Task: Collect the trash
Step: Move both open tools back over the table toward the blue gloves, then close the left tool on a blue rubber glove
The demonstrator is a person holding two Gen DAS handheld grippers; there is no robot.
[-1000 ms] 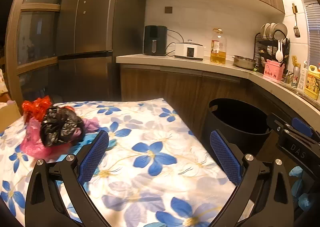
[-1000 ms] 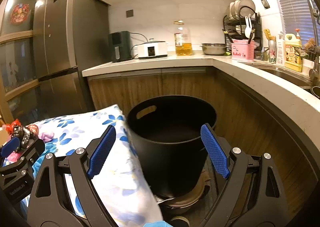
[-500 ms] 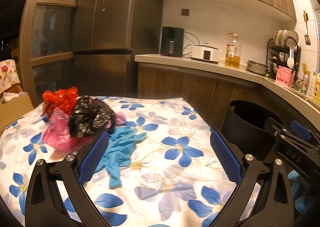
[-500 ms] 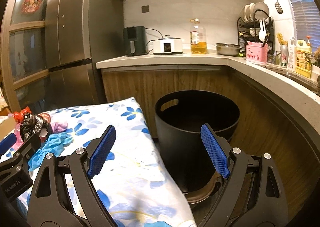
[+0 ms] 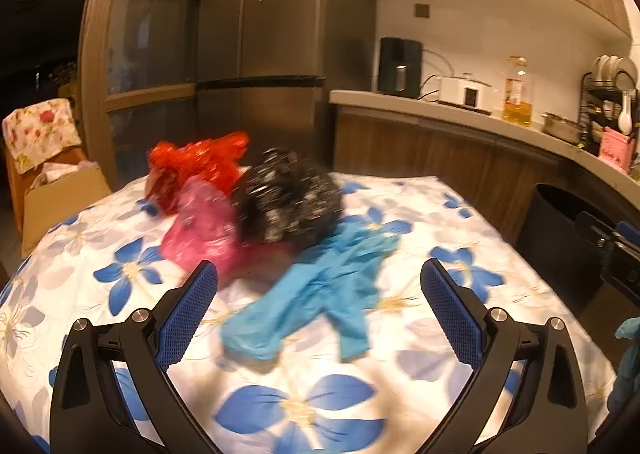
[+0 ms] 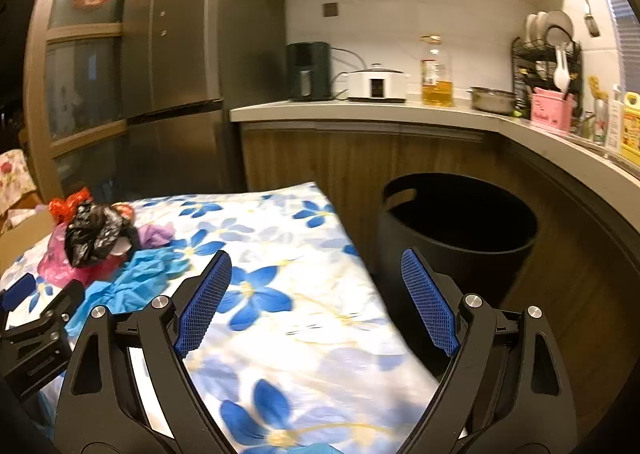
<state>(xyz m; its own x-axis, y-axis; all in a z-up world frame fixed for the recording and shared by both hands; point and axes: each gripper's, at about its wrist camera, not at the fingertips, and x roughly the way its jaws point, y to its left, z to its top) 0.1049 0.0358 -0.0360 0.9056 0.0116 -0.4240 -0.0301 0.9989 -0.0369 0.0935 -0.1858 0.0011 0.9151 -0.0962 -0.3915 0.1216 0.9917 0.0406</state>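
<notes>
Trash pile (image 5: 256,205) on floral cloth (image 5: 460,238), blue glove (image 5: 320,294) its nearest piece, lies dead ahead between spread, empty jaws of left gripper (image 5: 320,314); right gripper (image 6: 316,302), also wide and empty, sits farther off, nearer black bin (image 6: 460,230).

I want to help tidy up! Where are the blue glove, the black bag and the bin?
blue glove (image 5: 316,302), left wrist view, its crumpled middle.
black bag (image 5: 288,201), left wrist view, its bulging front.
bin (image 6: 456,254), right wrist view, its front wall.
</notes>
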